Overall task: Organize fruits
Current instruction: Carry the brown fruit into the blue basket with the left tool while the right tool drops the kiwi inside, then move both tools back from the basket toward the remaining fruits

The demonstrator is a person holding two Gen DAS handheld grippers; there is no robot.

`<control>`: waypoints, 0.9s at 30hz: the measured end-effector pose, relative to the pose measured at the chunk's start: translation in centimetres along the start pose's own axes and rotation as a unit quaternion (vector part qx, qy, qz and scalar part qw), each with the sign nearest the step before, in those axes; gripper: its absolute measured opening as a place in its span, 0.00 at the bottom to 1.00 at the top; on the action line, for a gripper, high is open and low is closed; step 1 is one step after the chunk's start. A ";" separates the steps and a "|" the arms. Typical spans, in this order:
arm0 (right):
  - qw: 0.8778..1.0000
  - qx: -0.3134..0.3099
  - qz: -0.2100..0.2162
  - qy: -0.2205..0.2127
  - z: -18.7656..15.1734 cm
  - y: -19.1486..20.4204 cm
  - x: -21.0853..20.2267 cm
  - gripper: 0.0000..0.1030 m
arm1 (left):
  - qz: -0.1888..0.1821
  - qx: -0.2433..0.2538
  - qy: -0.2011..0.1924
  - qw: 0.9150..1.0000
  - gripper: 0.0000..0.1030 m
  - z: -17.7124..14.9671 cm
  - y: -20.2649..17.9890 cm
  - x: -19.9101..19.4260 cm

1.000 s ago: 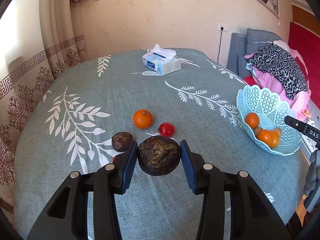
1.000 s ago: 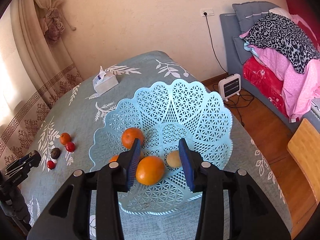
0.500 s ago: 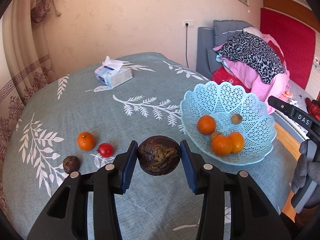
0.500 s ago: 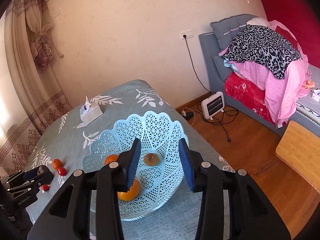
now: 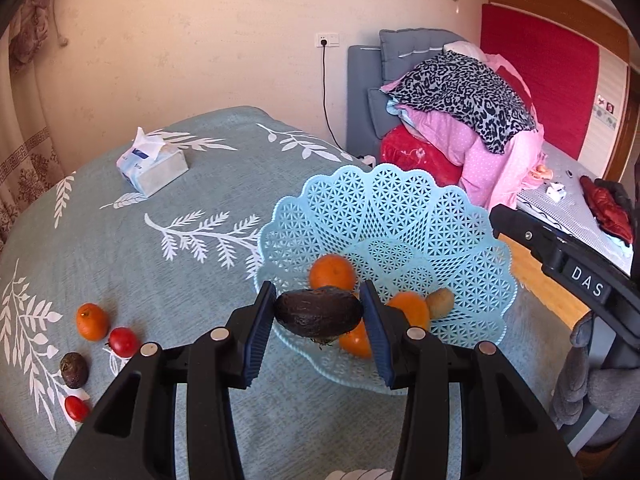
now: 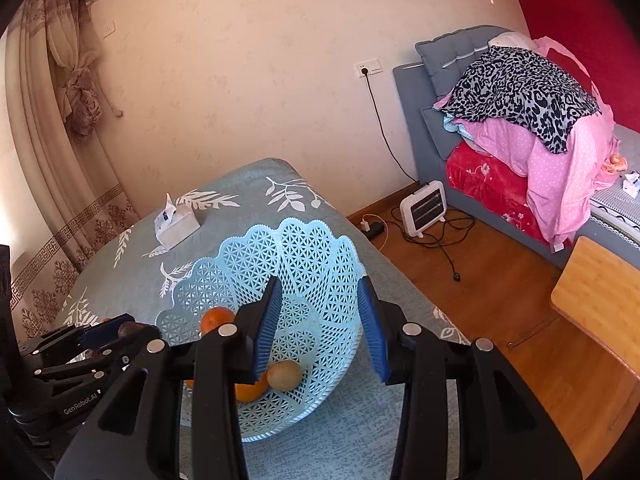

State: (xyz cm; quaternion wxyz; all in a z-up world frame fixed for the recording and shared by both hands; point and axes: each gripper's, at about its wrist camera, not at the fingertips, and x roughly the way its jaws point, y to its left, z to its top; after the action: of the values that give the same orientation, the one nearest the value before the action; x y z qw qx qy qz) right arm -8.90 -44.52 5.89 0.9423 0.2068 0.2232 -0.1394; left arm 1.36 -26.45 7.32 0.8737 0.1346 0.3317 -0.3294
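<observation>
My left gripper [image 5: 318, 320] is shut on a dark brown wrinkled fruit [image 5: 318, 312], held just above the near rim of the light blue lattice basket [image 5: 400, 188]. In the basket lie three oranges [image 5: 332, 272] and a small tan fruit [image 5: 440, 302]. On the tablecloth at the left lie a small orange [image 5: 92, 321], a red tomato [image 5: 123, 342], another dark fruit [image 5: 74, 369] and a second red one [image 5: 77, 408]. My right gripper [image 6: 320, 320] hangs open and empty over the basket's [image 6: 304, 248] near right side. The left gripper [image 6: 108, 332] shows at its lower left.
A tissue box [image 5: 154, 170] stands at the far side of the round table [image 5: 200, 248]. The table edge drops to a wooden floor [image 6: 500, 280] on the right, with a white heater [image 6: 426, 208], cables and a bed piled with bedding [image 6: 520, 120] beyond.
My left gripper has carried the dark fruit rightwards from the loose fruits to the basket's near rim. The right gripper drew back from inside the basket.
</observation>
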 end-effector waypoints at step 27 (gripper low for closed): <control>1.000 -0.012 0.005 0.010 -0.4 1.3 0.2 0.40 | 0.021 -0.050 -0.044 0.998 0.76 1.1 4.0 -3.1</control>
State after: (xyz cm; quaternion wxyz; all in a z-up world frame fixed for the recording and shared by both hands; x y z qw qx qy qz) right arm -8.41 -43.26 5.84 0.9432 0.1984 0.2327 -0.1302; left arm 2.80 -22.48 10.23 0.8998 0.0830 0.3062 -0.2994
